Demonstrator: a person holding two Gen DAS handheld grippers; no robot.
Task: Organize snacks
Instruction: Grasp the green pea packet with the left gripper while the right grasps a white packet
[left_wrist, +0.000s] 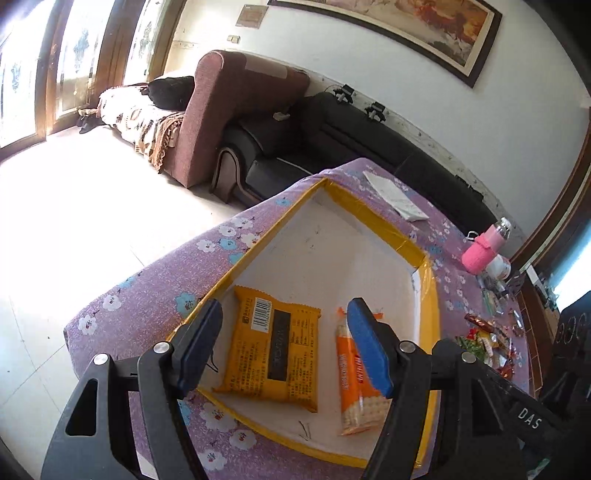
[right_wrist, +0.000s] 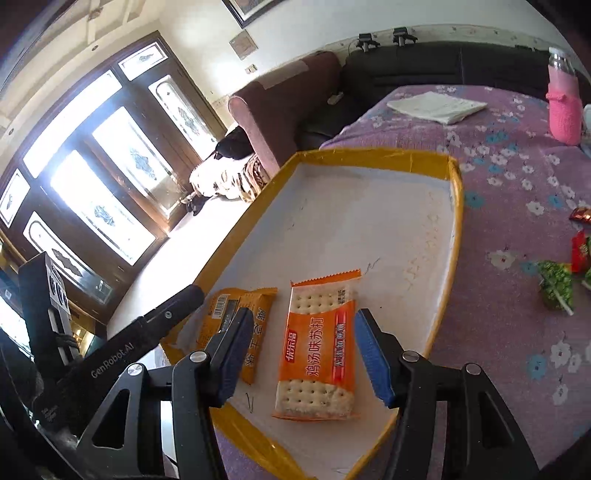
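- In the tray, near corner: two packs already down — yellow snack pack flat on the white floor, orange cracker pack just beside it, not overlapping.
- Left gripper: jaws spread wide, holding nothing, hovering over the yellow pack.
- Right gripper: also wide apart and empty, fingers straddling the cracker pack; can't tell if the pads touch it.
- Remaining loose candies sit on the purple tablecloth, well apart from the tray on the right side. Judging by that, the job is partly done.
- Risks:
  - Both grippers crowd the same tray corner, so a careless pull-out could clip each other or drag a pack.
  - Crackers are brittle, so any re-squeeze likely cracks them.
  - Candies are small with slick wrappers, so they're prone to slipping or scattering on pinch.
  - The pink bottle stands near the far table edge; a wide swing could knock it over.
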